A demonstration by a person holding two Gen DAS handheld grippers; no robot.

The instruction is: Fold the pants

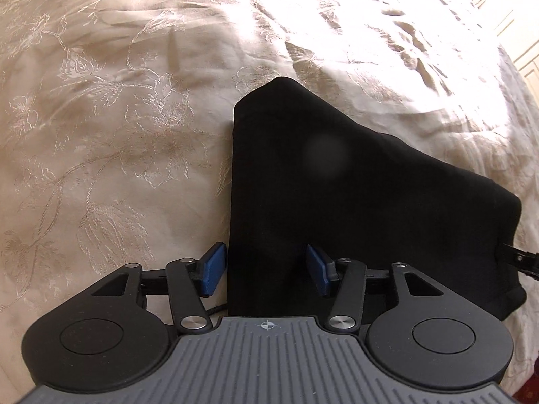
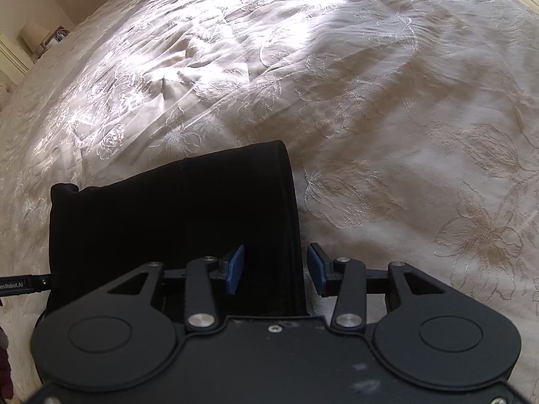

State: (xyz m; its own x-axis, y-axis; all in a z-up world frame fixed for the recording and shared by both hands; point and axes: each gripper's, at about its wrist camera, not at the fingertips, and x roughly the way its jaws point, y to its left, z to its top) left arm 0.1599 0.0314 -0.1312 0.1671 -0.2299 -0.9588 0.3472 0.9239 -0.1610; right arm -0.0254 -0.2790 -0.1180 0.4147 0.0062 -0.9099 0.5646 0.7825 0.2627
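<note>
The pants [image 1: 353, 185] lay folded on the bed [image 1: 101, 134], soft, light, likely floppy. Both the left gripper [image 1: 266, 269] and right gripper [image 2: 275, 266] stood open astride an edge, gripping nothing; the thick folded edges looked best to pinch.

Text I can read: "enRobot.AI", cut at the edge
Where it stands: black bar [image 2: 20, 285], left edge of my right wrist view

Both wrist cameras are looking steeply down, close over the bed [image 1: 101, 118] — each along its own tongs — and sharing the folded black pants [image 1: 337, 185] from opposite edges.
</note>
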